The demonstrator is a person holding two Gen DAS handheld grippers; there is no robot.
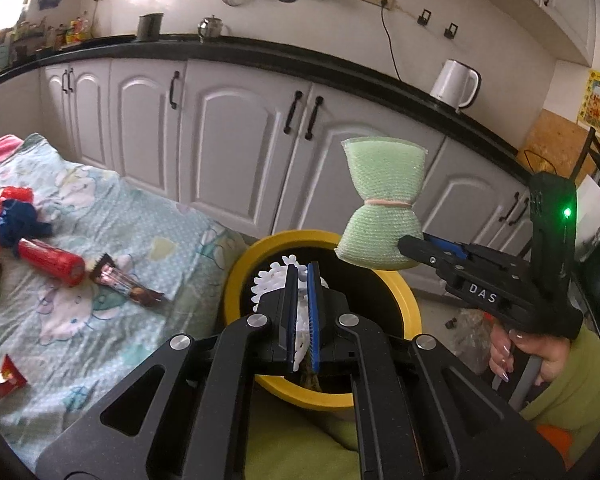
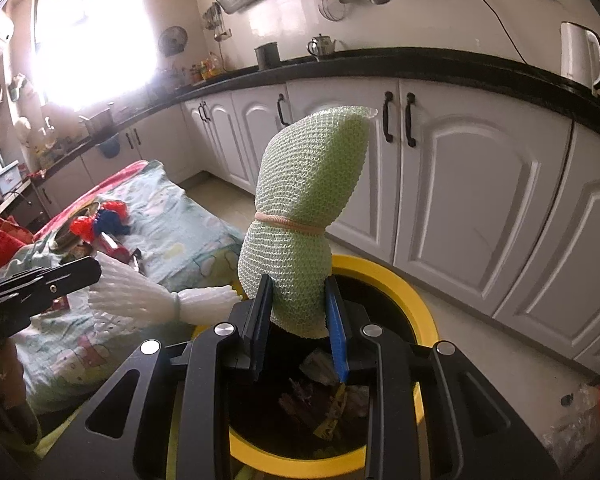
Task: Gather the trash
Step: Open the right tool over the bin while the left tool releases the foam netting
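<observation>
Two tools at work: both hang over the yellow-rimmed trash bin, each with a piece of foam packing in its jaws.
Left tool: clenched almost flat on a white foam net sleeve, which fans out past the fingertips above the bin's mouth.
Right tool: clamped on the lower end of a pale green foam net sleeve, which stands upright above the jaws with a pink rubber band pinching its waist.
Bin contents: crumpled wrappers lie at the bottom, so I judge some trash is already collected.
Step in hand: by my reckoning, the drop; both sleeves are over the opening and neither is let go yet.
Left to collect: a chocolate bar wrapper and a red snack packet lie on the patterned blanket, beside the bin.
Unsure: a red cylinder and a red-and-blue bundle also sit on that blanket; I cannot tell whether they count as trash.
Progress: partway, in my view, with several pieces outstanding.
</observation>
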